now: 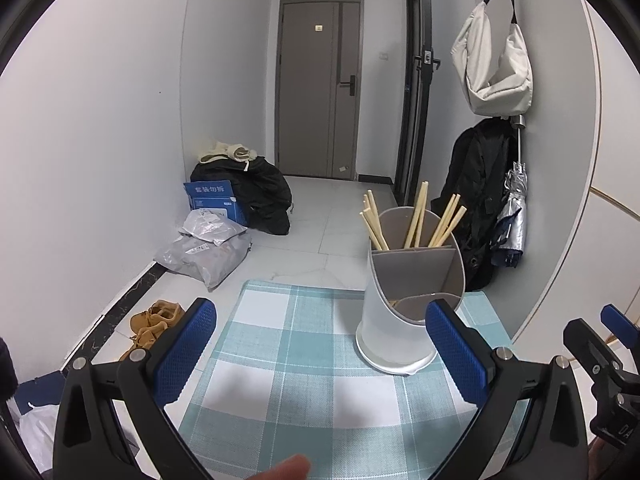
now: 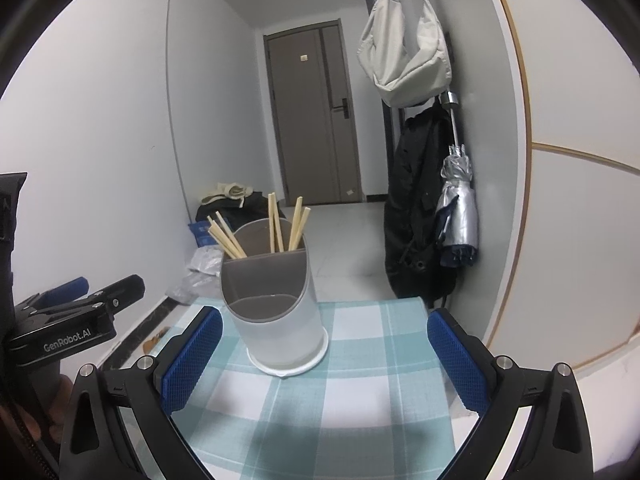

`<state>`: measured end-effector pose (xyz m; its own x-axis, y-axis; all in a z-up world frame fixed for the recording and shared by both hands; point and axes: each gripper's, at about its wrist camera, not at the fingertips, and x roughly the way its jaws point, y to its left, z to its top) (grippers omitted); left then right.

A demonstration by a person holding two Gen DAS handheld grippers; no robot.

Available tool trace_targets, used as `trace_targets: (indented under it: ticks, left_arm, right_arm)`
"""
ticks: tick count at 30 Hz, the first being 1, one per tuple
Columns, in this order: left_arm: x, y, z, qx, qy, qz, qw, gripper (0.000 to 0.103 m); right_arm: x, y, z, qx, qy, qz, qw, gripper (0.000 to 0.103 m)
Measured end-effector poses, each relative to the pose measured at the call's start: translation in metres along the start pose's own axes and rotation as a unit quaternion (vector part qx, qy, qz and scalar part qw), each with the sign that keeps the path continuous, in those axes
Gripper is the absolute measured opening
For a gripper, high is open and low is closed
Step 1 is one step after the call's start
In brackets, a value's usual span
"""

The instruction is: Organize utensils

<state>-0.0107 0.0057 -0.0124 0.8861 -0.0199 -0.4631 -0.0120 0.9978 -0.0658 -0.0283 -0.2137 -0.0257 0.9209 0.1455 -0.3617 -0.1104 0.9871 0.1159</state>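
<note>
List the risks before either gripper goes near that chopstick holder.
1. The utensil holder is tall and stands near the far end of the checked tablecloth; a sideways nudge might tip it toward the floor.
2. The chopsticks lean outward above the rim, so a gripper coming from above may snag them.
3. The open left gripper and right gripper sit close together and may collide.

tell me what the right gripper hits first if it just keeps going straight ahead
Most likely the utensil holder: it stands on the checked cloth ahead of the open right gripper, slightly left of centre. Nothing lies between them, though depth is hard to judge.
</note>
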Motion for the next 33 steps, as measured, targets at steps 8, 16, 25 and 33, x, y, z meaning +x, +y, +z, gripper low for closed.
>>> trace_targets:
  ticks: [8, 16, 25, 33]
  left_arm:
    - [0.0009, -0.0001, -0.0007, 0.0, 0.005, -0.002, 1.0, 0.102]
    - [0.0007, 0.0004, -0.0022, -0.004, 0.005, 0.001, 1.0, 0.102]
    - [0.0018, 0.0026, -0.0014, -0.005, 0.005, 0.002, 1.0, 0.102]
    - [-0.0001, 0.0011, -0.0023, 0.002, -0.005, 0.015, 0.9999, 0.102]
  right_arm:
    - [-0.0012, -0.0011, -0.0001, 0.003, -0.002, 0.001, 1.0, 0.103]
    - [-0.0023, -0.0001, -0.0006, 0.001, -0.005, 0.0, 1.0, 0.103]
    - [-0.0037, 0.0003, -0.0003, -0.001, -0.009, -0.003, 1.0, 0.103]
    - [-0.0045, -0.0002, -0.0001, -0.001, -0.011, -0.008, 1.0, 0.103]
